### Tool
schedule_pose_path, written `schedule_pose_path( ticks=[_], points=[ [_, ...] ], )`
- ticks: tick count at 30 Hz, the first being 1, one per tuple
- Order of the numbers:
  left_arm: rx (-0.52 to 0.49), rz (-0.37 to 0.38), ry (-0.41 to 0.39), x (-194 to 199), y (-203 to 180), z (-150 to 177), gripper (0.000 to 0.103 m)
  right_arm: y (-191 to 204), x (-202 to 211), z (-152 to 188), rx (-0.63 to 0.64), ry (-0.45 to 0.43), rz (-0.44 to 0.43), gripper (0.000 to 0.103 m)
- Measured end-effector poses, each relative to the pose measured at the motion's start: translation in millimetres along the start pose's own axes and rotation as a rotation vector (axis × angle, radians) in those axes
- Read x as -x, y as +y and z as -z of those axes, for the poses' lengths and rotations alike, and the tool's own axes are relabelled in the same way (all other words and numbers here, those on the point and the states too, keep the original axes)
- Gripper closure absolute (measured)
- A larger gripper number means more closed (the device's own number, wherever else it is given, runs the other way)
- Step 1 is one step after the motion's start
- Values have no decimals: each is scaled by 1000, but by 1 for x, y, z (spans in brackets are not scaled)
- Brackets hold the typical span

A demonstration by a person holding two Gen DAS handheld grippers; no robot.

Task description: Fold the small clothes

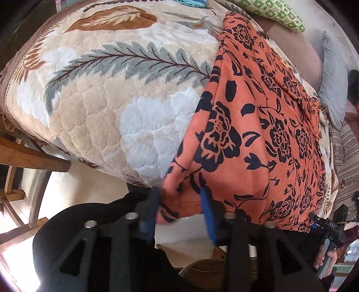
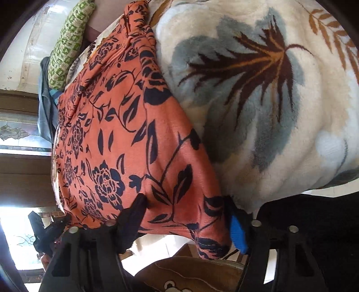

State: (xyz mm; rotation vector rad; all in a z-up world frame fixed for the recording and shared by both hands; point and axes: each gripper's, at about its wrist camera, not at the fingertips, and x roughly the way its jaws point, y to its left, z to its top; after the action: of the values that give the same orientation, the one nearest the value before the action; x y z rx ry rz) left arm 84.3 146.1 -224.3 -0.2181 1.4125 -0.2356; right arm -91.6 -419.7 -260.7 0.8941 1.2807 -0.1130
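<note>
An orange garment with a dark floral print [image 1: 258, 139] is lying on a plush leaf-patterned blanket [image 1: 107, 94] that is covering a bed, its long axis running from the near edge of the bed away toward a green patterned pillow [image 1: 276, 11] at the far end. Its near hem is hanging just over the bed's edge. The left tongs [image 1: 179, 213] are sitting at the garment's near left corner with their jaws standing apart; the hem corner is lying between the blue pads [image 1: 209, 222], but whether they are pressing it cannot be told. The right tongs [image 2: 186, 217] are straddling the near right corner, the fabric bunching between the dark finger and the blue one, and these too are standing partly apart, so a firm grip cannot be confirmed. In the left view, a hand [image 1: 327, 258] is gripping the other tool's handle.
</note>
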Motion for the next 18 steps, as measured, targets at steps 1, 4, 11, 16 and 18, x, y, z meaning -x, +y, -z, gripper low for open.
schedule_pose_path(
  ticks=[1,4,11,16,18],
  points=[
    [-7,17,-6,-1,-3,-1,43,-5,3,1,-19,8,-27,69],
    [-34,11,9,-10,-12,-3,37,-15,9,6,-50,24,-139,77],
    [-4,-37,20,-46,-26,-23,37,-11,5,2,-45,54,-156,69],
    [-41,-53,-13,-44,-31,-12,55,-1,2,-5,-25,1,-187,27],
    [-67,-50,-21,-43,-40,-9,74,7,-5,-4,14,-1,-158,31]
  ],
)
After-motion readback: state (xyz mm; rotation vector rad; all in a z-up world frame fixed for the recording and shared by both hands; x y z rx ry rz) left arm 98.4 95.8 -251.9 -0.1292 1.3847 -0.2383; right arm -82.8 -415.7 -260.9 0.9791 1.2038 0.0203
